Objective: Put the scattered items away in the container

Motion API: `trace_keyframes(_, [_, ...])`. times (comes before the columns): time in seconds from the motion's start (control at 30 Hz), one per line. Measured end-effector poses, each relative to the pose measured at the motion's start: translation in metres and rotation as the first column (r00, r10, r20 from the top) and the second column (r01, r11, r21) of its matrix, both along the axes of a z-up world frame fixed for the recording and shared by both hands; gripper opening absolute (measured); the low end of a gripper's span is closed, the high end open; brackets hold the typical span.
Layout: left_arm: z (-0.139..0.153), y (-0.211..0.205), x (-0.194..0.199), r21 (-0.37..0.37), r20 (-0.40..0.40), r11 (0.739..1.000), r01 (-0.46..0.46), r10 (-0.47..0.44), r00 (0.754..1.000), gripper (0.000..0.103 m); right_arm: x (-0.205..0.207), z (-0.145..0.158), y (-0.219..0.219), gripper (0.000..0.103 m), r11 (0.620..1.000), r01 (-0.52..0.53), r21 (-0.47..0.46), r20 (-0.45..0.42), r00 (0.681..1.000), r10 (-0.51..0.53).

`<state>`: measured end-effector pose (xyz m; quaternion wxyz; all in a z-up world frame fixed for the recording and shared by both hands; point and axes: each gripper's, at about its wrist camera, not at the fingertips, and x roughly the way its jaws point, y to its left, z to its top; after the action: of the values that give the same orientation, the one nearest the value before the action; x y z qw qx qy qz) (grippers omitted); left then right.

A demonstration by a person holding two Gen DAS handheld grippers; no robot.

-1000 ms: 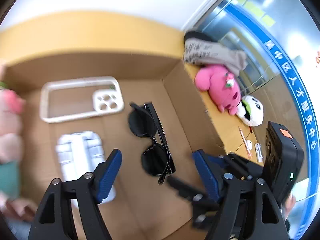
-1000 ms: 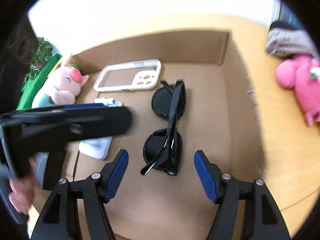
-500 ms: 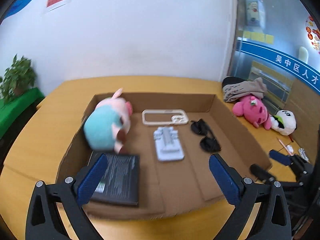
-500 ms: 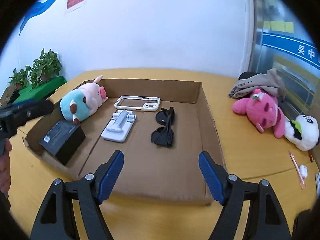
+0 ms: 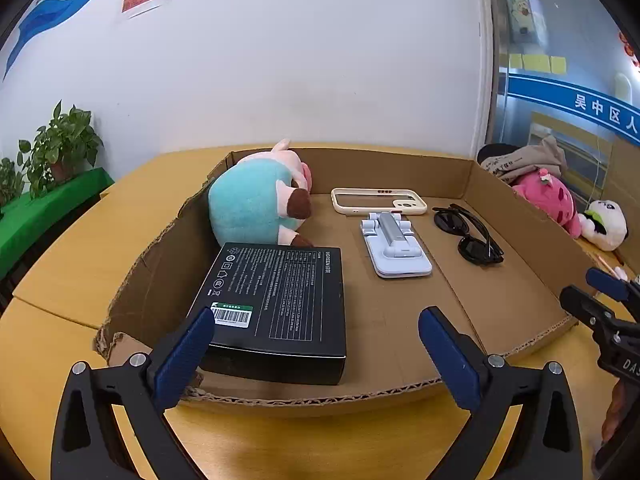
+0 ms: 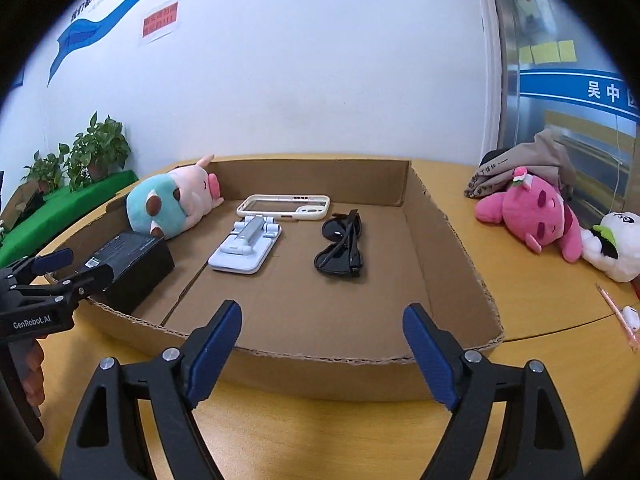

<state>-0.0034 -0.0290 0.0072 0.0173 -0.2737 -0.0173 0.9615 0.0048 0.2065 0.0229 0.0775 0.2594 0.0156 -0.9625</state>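
Observation:
A shallow cardboard box (image 5: pixel 320 400) (image 6: pixel 320 376) lies on the yellow table. Inside it are a black carton (image 5: pixel 276 292) (image 6: pixel 128 260), a teal and pink plush (image 5: pixel 252 208) (image 6: pixel 172 204), a cream phone case (image 5: pixel 380 202) (image 6: pixel 284 207), a white phone stand (image 5: pixel 396 248) (image 6: pixel 244 248) and black sunglasses (image 5: pixel 468 236) (image 6: pixel 340 248). My left gripper (image 5: pixel 314 320) (image 6: pixel 52 272) hovers wide open at the box's near left wall, holding nothing. My right gripper (image 6: pixel 322 312) (image 5: pixel 600 292) hangs before the near wall farther right, its jaws opening with nothing between them.
On the table (image 6: pixel 540 300) right of the box lie a pink plush (image 6: pixel 532 216), a panda plush (image 6: pixel 616 244), a grey cloth (image 6: pixel 520 168) and a pen (image 6: pixel 616 316). Potted plants (image 6: pixel 96 152) stand far left against the white wall.
Both grippers have drawn back from close over the sunglasses to outside the box's near wall, so the whole box shows. The jaws of both stand wider apart than before.

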Motion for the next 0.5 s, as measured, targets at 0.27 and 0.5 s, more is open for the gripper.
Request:
trace_keyframes(0.27, [-0.0043, -0.0005, 0.0003, 0.018, -0.026, 1.0, -0.025, 0.025, 0.999, 0.103, 0.003, -0.0015, 0.0029, 0.087, 1.0, -0.025, -0.015, -0.029, 0.999, 0.025])
trace_keyframes(0.5, [-0.0039, -0.0008, -0.0004, 0.019, -0.023, 1.0, -0.025, 0.025, 0.999, 0.103, 0.0018, -0.002, -0.0003, 0.091, 1.0, -0.028, -0.011, -0.028, 0.999, 0.027])
